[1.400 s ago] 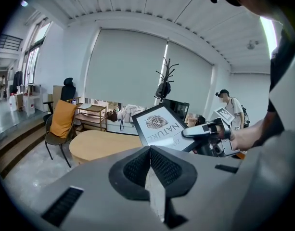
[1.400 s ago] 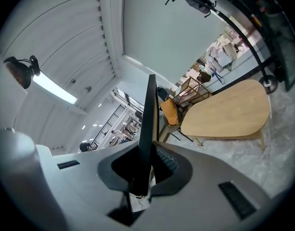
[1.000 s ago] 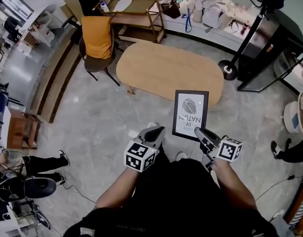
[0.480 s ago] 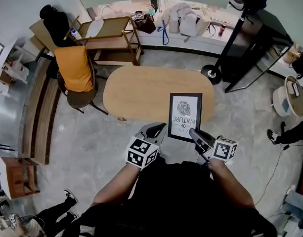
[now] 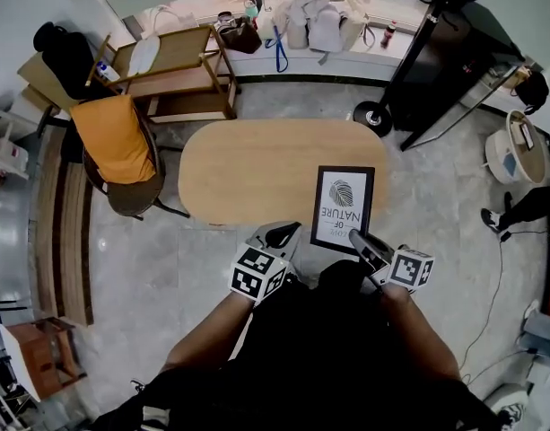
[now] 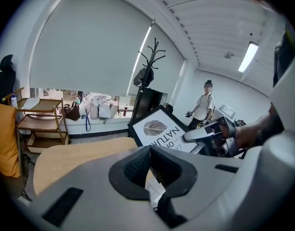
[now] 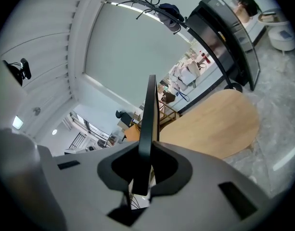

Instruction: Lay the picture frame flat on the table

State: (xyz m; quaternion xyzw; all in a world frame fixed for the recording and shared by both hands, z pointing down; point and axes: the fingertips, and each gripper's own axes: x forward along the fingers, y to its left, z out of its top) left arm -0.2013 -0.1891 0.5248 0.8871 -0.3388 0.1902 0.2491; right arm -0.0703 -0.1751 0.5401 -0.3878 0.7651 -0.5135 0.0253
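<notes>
Table and frame sit closer together than one second ago: the black-rimmed picture frame with a white leaf print [image 5: 344,206] now overlaps the lower right end of the oval light-wood table [image 5: 257,164] in the head view, where before only its top edge reached the table.

Progress: carry nearly done, laying down not yet begun. Frame is held in the air, right of centre in the head view, printed face tipped up toward the head camera. The left gripper view shows it leaning at a slant above the tabletop, not flat. Left to do, as I judge it: bring it fully over the wood, tip it level, set it down, let go.

Right gripper [image 5: 364,243]: jaws clamped on the frame's lower edge near its right corner. In the right gripper view the frame rises edge-on from between the pads.

Left gripper [image 5: 279,238]: pads pressed together on nothing, to the lower left of the frame and not touching it.
</notes>
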